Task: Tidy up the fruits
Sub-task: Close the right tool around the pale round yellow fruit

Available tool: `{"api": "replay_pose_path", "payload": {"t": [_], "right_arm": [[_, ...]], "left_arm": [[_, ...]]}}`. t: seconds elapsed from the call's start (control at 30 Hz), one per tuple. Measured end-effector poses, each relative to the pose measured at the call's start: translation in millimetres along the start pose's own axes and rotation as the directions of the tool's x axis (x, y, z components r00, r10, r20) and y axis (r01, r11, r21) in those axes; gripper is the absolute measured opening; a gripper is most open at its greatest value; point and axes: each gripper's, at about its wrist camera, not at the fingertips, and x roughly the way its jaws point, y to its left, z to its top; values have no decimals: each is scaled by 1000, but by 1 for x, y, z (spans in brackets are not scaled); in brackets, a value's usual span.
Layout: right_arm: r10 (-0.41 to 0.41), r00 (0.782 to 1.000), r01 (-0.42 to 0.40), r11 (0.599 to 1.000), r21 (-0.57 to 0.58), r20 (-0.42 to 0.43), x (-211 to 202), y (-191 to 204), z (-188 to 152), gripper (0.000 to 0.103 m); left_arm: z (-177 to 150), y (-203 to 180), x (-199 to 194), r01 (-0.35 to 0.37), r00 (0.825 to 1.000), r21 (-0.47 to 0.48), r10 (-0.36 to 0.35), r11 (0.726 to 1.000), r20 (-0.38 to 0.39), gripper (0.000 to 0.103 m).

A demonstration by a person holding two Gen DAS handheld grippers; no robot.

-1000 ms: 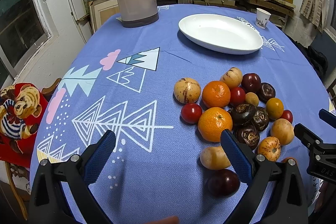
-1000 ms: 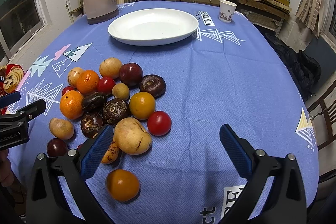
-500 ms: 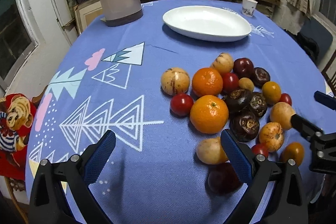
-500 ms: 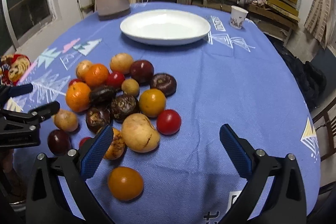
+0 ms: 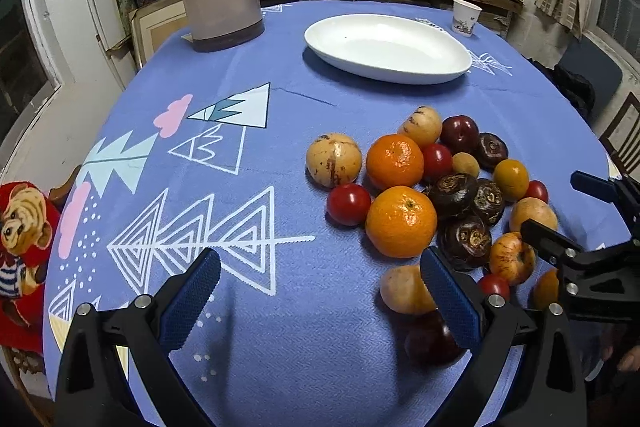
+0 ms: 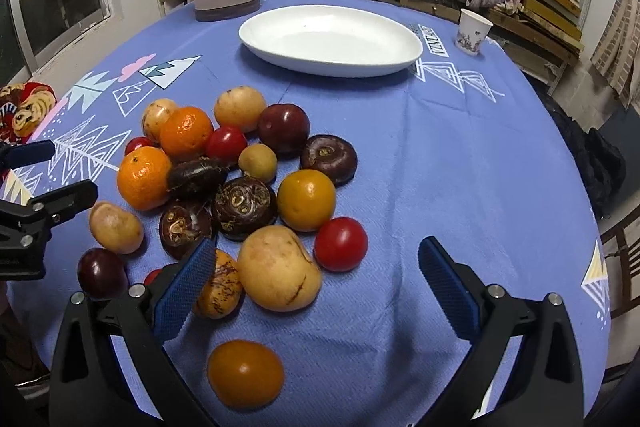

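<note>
Behind the fruit pile, the white plate holds nothing — left gripper and right gripper both spread wide.

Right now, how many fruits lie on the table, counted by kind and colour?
Orange mandarins: 2
Red tomatoes: 4 (one half hidden)
Yellow-orange tomatoes: 2
Dark red plums: 2
Dark brown water chestnuts: 4
Tan fruits: 6
Total: 20
</note>
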Motion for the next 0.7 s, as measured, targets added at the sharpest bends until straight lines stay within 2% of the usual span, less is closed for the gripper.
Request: {"api": "replay_pose_path", "payload": {"t": [0.33, 0.4, 0.47, 0.63, 0.7], "right_arm": [[21, 1000, -21, 1000, 3, 0, -12, -1, -8, 98], [30, 1000, -30, 1000, 6, 6, -13, -2, -10, 93], [19, 1000, -19, 1000, 9, -8, -9, -3, -8, 81], [6, 1000, -5, 1000, 9, -26, 5, -4, -2, 81], [15, 999, -15, 1000, -2, -35, 6, -1, -1, 74]], "left_arm": [[-2, -4, 3, 35, 999, 1, -35, 999, -14, 100], [-3, 0, 4, 47, 999, -15, -48, 999, -17, 100], [-3, 1, 4, 57, 998, -23, -57, 998, -18, 100], [-4, -1, 2, 59, 998, -10, -59, 998, -7, 100], [-4, -1, 0, 59, 998, -4, -59, 998, 2, 100]]}}
